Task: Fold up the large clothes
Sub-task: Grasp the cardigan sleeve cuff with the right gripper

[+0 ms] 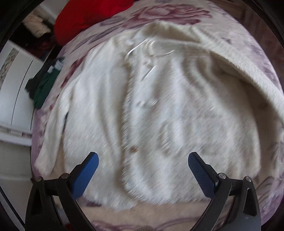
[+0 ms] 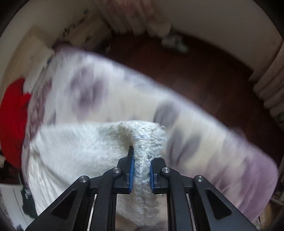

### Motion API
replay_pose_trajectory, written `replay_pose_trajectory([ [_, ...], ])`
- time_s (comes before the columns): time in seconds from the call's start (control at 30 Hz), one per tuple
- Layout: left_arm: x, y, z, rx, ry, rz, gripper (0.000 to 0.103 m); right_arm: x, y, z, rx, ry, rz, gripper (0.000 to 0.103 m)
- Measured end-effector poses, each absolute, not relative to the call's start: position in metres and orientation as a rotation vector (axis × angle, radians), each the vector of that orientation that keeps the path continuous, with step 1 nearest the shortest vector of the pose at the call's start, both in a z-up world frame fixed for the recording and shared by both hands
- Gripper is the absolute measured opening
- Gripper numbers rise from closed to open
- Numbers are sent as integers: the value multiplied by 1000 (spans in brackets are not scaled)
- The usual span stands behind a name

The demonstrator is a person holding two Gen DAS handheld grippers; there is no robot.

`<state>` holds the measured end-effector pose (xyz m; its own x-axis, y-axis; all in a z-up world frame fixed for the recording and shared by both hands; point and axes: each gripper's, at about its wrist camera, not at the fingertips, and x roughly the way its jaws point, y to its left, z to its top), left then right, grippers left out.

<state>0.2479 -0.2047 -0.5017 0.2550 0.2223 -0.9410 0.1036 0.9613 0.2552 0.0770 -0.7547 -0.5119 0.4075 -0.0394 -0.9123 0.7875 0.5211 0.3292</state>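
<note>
A large white fluffy garment (image 1: 150, 99) lies spread and wrinkled on a bed with a floral purple cover (image 1: 177, 16). My left gripper (image 1: 142, 158) hangs above the garment's near part, its blue pads (image 1: 85, 175) wide apart with nothing between them. In the right wrist view the same white garment (image 2: 79, 151) is pinched into a ridge, and my right gripper (image 2: 141, 160) is shut on that fold, the fluffy cloth squeezed between its blue pads (image 2: 131, 168). Both pictures are smeared by motion.
A red cushion or cloth (image 1: 85, 16) lies at the bed's far end. Dark green clothing (image 1: 42, 85) hangs at the bed's left edge beside a white cabinet (image 1: 16, 92). Dark wooden floor (image 2: 204, 71) and pale curtains (image 2: 269, 85) lie beyond the bed.
</note>
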Motion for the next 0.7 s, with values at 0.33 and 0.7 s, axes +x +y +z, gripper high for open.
replay_pose_trajectory([
  [0.33,278,-237,-536,306,1310,4,103,94,-797,-544,1044,1048,-566,86],
  [0.7,280,-194,-549,230,1384,110,103,40,-733,-643,1737,701,-660,89],
])
